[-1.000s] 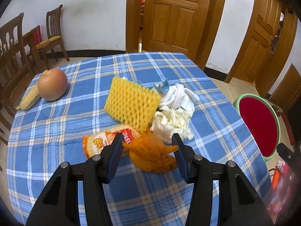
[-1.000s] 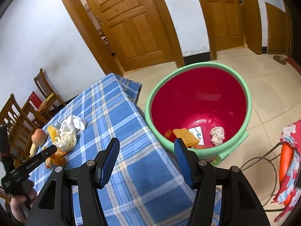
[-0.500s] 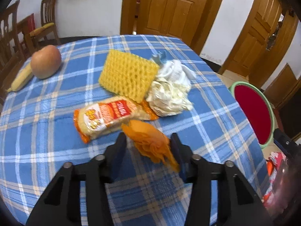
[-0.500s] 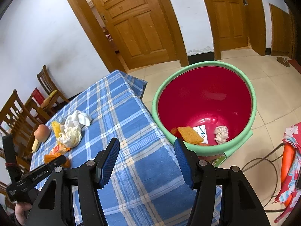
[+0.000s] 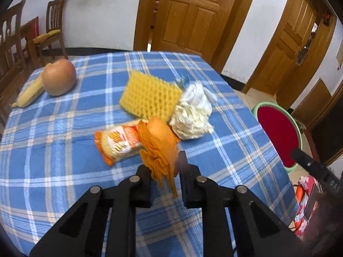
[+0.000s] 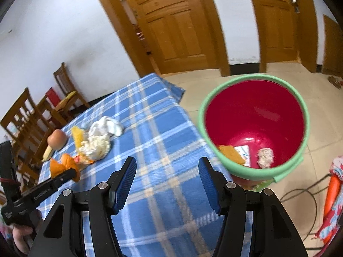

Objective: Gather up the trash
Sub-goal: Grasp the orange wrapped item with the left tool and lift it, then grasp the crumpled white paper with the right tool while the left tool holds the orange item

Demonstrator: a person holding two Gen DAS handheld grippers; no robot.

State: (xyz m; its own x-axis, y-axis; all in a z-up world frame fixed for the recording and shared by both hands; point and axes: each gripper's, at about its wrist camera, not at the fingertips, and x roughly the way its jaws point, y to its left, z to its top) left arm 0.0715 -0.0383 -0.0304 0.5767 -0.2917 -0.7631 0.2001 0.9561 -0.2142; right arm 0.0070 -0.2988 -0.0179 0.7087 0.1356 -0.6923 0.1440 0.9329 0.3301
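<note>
My left gripper (image 5: 164, 171) is shut on a crumpled orange net (image 5: 159, 147) and holds it above the blue checked table (image 5: 64, 141). On the table lie an orange snack wrapper (image 5: 116, 142), a yellow foam net (image 5: 150, 95), a cream crumpled wad (image 5: 190, 117) and a white cloth (image 5: 198, 95). The net also shows in the right wrist view (image 6: 64, 166). My right gripper (image 6: 167, 184) is open and empty above the table's edge, near the green-rimmed red bin (image 6: 255, 126), which holds a few scraps.
An apple (image 5: 59, 80) and a banana (image 5: 29, 95) lie at the table's far left. Wooden chairs (image 5: 49, 36) stand beyond it. Wooden doors (image 5: 193, 15) line the back wall. A wire rack with a colourful cloth (image 6: 330, 197) stands right of the bin.
My left gripper has closed on the orange net and lifted it off the table. My right gripper has shifted a little, so the bin sits further right in its view.
</note>
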